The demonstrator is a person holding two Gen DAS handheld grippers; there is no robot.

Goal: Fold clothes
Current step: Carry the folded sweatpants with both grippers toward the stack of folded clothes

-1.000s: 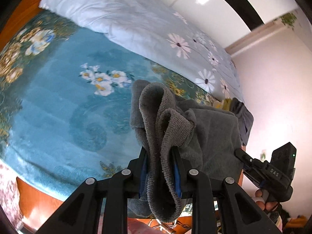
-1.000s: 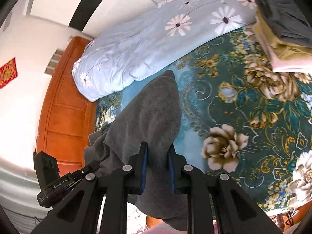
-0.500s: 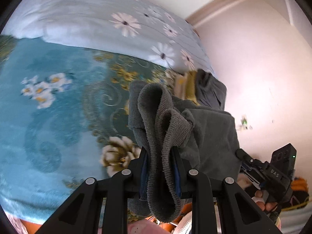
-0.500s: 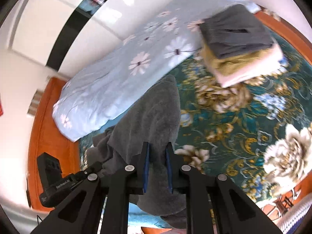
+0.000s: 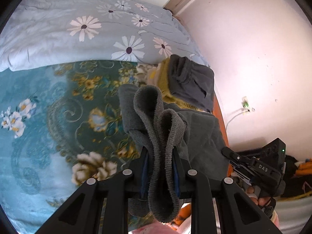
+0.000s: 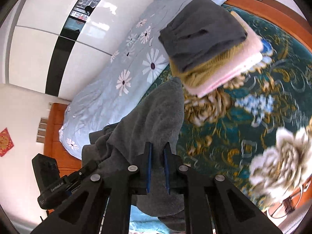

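Note:
A grey knitted garment (image 5: pixel 156 128) hangs between both grippers above the bed. My left gripper (image 5: pixel 159 156) is shut on its bunched ribbed edge. My right gripper (image 6: pixel 157 152) is shut on another part of the same grey garment (image 6: pixel 154 117), which drapes forward over the fingers. A stack of folded clothes (image 6: pixel 206 44) lies just beyond it: dark grey on top, mustard knit and pink below. The stack also shows in the left wrist view (image 5: pixel 187 81), close behind the held garment. Each gripper sees the other: right gripper (image 5: pixel 259 171), left gripper (image 6: pixel 56 185).
The bed has a teal floral cover (image 5: pixel 58 117) and a pale blue daisy duvet (image 5: pixel 87 31) rolled along the far side. An orange wooden bed frame (image 6: pixel 273 13) borders the stack. A pink wall (image 5: pixel 263 58) stands right; glossy white wardrobe doors (image 6: pixel 48 39) behind.
Both grippers have carried the grey garment to the right along the bed, towards the folded stack, which now appears much closer and larger. Both grips stayed shut.

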